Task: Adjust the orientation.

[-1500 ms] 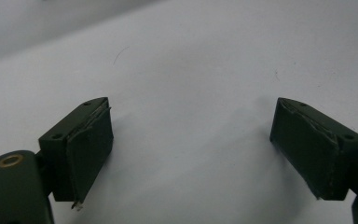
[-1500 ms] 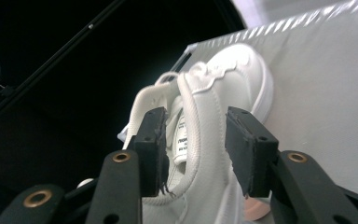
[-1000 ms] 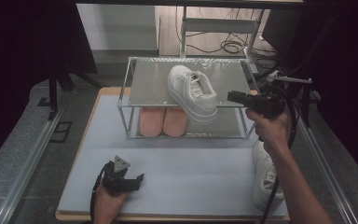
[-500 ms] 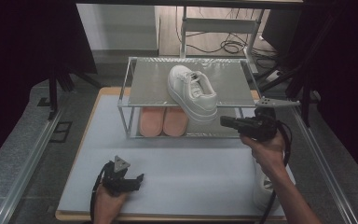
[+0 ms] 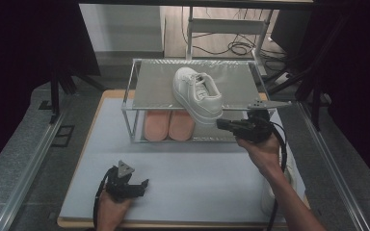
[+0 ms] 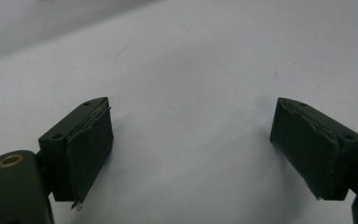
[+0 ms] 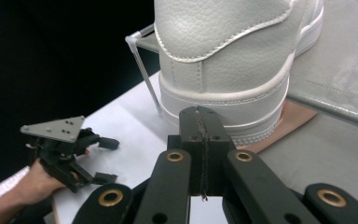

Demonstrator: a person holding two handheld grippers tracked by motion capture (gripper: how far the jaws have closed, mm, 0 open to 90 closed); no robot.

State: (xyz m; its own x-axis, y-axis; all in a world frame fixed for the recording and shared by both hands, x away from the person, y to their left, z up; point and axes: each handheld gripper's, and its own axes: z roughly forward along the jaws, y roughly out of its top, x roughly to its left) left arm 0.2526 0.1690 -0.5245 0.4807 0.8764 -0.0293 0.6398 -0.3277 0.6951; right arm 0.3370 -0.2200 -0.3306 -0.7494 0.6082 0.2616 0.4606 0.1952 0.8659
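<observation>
Nearest the rack's (image 5: 135, 91) front, low on the white mat (image 5: 197, 173), the left gripper (image 5: 139, 185) is resting with jaws spread and empty, while closer to the rack the right gripper (image 5: 221, 124), jaws pressed together on nothing, is pointing at the heel of the white sneaker (image 5: 197, 94) overhanging its top shelf.

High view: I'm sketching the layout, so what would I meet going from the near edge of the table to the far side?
Left gripper → right gripper → pink slippers under the shelf → white sneaker on the shelf's top → cables on the floor beyond.
</observation>
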